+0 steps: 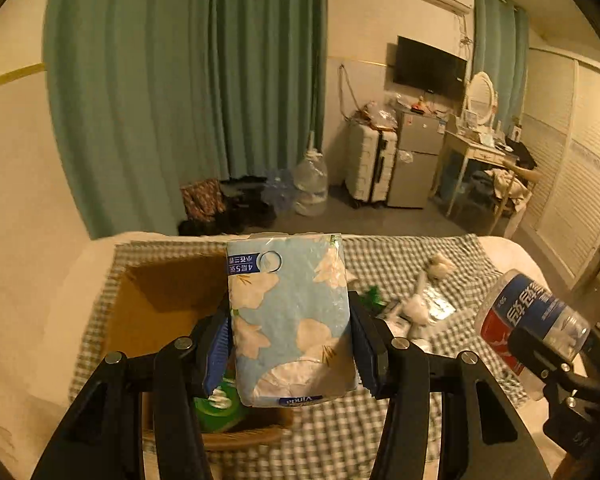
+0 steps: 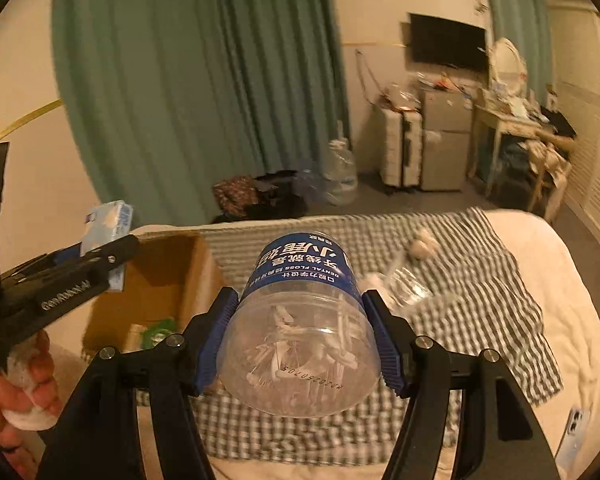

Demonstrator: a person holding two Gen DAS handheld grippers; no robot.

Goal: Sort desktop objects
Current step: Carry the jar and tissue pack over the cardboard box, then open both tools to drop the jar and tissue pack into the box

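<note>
My left gripper (image 1: 288, 340) is shut on a light-blue flowered tissue pack (image 1: 290, 316) and holds it in the air over the right side of an open cardboard box (image 1: 160, 308). The pack also shows in the right wrist view (image 2: 108, 226). My right gripper (image 2: 300, 336) is shut on a clear plastic dental floss jar (image 2: 300, 320) with a blue label, held above the checked cloth (image 2: 480, 280). The jar shows at the right edge of the left wrist view (image 1: 532, 316). A green roll (image 1: 216, 404) lies inside the box.
The checked cloth (image 1: 400, 256) covers a bed with cream bedding. Crumpled white tissues (image 1: 440, 266), a clear wrapper (image 1: 436, 304) and small green items (image 1: 374, 296) lie on it right of the box. Beyond the bed are green curtains, a water jug, a suitcase and a small fridge.
</note>
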